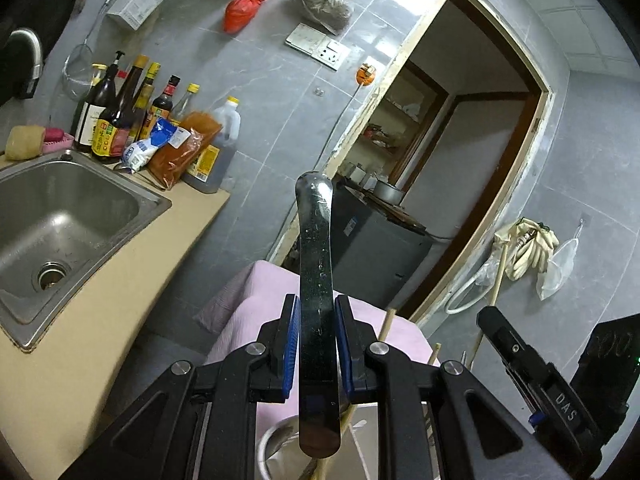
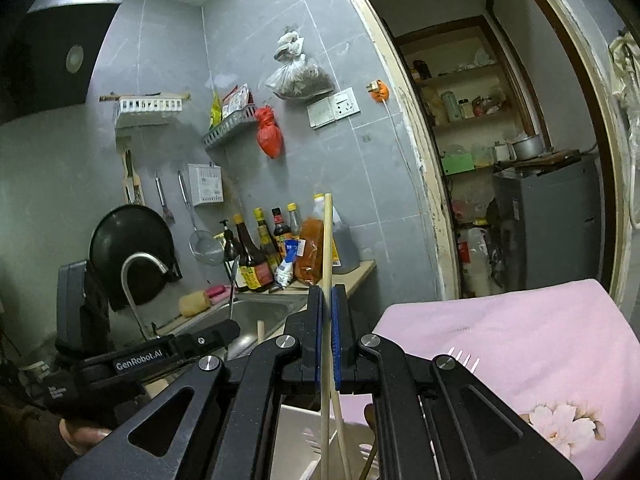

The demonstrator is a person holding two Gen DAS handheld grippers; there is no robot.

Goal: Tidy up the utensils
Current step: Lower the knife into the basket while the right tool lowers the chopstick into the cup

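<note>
Pink cloth [image 2: 520, 344] over the table serves as landmark; both tools hang at its near edge, above a white container [image 2: 304, 432] of utensils. Left gripper [image 1: 316, 344] is clenched on a metal utensil handle [image 1: 316, 264], long axis pointing up and away. Right gripper [image 2: 328, 336], nearer the cloth, grasps a single wooden chopstick [image 2: 327, 248] upright, lower end toward the container.

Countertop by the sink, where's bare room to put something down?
The tan countertop is bare between the sink rim and its front edge. It is crowded behind the sink, where the bottles and sauce packets cluster against the wall.
</note>
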